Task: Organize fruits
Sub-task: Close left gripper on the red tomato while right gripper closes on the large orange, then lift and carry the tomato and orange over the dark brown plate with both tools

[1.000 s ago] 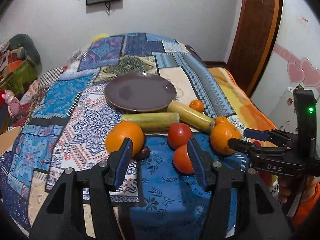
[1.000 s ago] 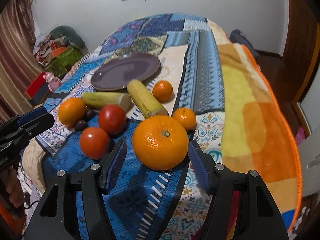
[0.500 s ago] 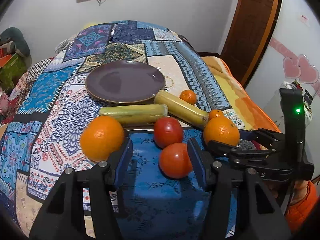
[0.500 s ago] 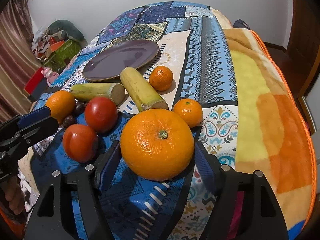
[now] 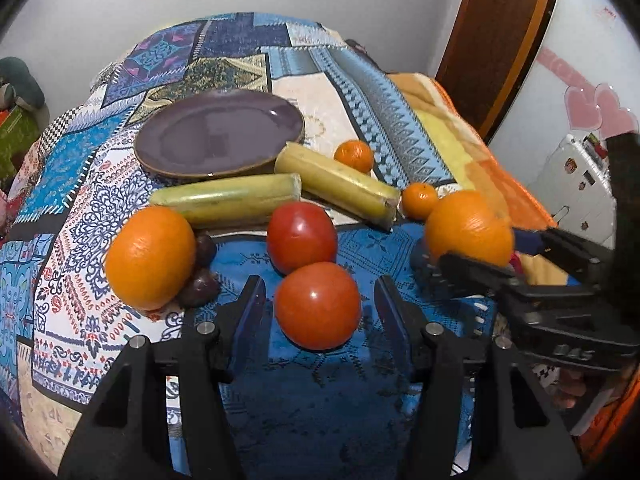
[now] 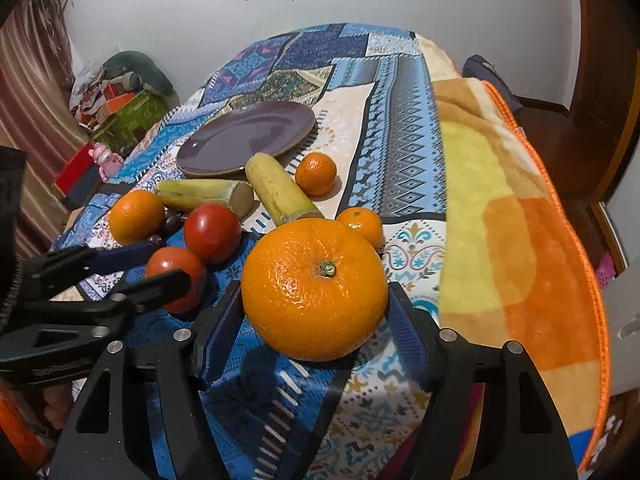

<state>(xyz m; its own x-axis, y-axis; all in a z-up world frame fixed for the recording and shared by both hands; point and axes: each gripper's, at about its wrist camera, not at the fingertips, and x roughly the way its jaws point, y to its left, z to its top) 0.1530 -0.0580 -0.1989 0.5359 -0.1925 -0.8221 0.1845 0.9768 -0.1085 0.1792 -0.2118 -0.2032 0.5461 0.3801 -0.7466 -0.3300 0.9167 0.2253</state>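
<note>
My right gripper (image 6: 316,320) is shut on a large orange (image 6: 315,288) and holds it slightly above the cloth; it also shows in the left wrist view (image 5: 468,227). My left gripper (image 5: 320,308) is open, its fingers on either side of the near red tomato (image 5: 318,306) without touching it. A second tomato (image 5: 302,237) lies just behind. Another large orange (image 5: 150,256) lies to the left beside dark plums (image 5: 200,282). Two sugarcane pieces (image 5: 228,199) (image 5: 338,185) and two small tangerines (image 5: 354,155) (image 5: 419,200) lie in front of the empty purple plate (image 5: 220,134).
Everything lies on a bed with a patterned quilt (image 5: 80,184) and an orange-yellow blanket (image 6: 520,216) on the right side. A wooden door (image 5: 504,40) and a white cabinet (image 5: 580,184) stand to the right. Boxes and clutter (image 6: 120,100) stand left of the bed.
My left gripper moved forward until its open fingers flank the near tomato. My right gripper closed on the large orange and lifted it slightly.
</note>
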